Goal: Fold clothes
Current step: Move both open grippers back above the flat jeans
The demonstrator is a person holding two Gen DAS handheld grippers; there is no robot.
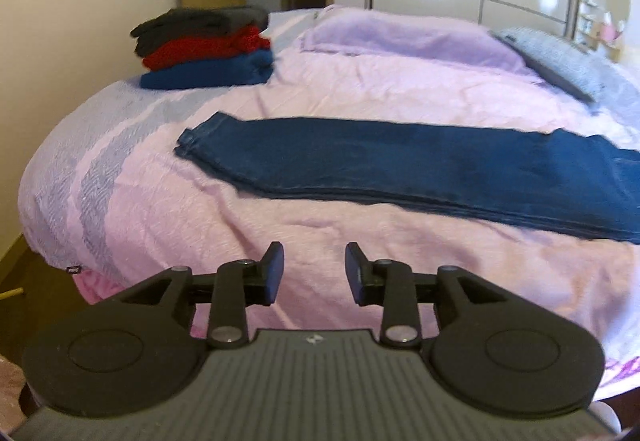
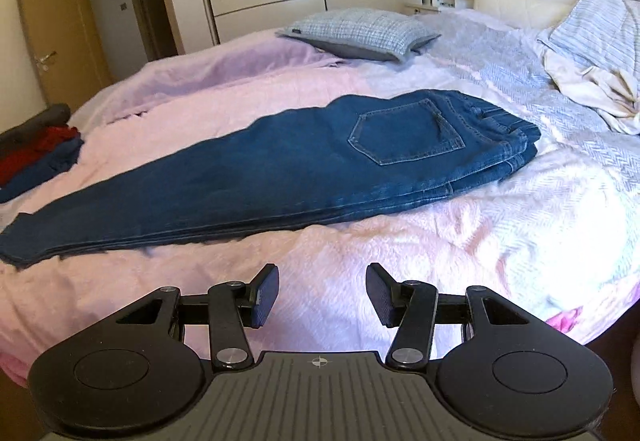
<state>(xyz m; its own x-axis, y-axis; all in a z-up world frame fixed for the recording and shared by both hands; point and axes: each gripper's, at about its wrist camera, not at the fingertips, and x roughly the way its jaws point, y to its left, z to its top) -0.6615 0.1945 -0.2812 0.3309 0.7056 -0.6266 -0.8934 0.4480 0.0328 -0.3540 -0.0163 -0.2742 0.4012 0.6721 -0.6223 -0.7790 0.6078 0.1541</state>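
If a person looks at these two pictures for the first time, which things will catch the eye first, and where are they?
First the dark blue jeans, folded lengthwise and lying flat across the middle of the pink bed cover, with the back pocket facing up. Next the stack of folded clothes, grey on red on blue, at the far left corner of the bed. Near the camera, the left gripper and right gripper show empty jaws above the cover.

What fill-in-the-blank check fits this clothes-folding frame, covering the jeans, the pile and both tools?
1. The jeans lie on the bed folded lengthwise, one leg over the ____.
2. The pile of folded clothes has a dark grey garment on top, a ____ one in the middle and a blue one at the bottom.
3. The left tool and the right tool both hold ____.

Missing words: other; red; nothing
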